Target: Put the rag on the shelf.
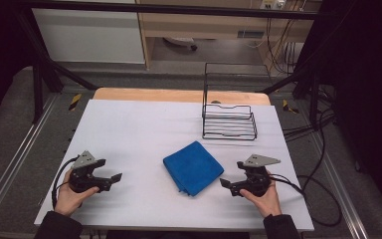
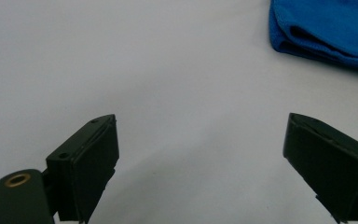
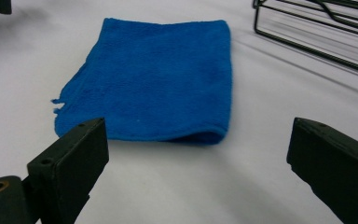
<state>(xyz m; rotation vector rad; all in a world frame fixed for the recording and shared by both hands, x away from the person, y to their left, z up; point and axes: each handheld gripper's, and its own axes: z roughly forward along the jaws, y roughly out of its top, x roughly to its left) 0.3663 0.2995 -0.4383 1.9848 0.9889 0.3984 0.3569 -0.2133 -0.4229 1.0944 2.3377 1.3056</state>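
Left gripper view: the jaws of the left gripper (image 2: 200, 158) are spread wide over bare white table (image 2: 121, 56), nothing held between them. The right gripper (image 3: 196, 163) is likewise seen with jaws apart and empty, pointed at a folded blue cloth (image 3: 154, 79). From the high view, the cloth is found between both grippers, a black wire rack (image 1: 229, 122) behind it.
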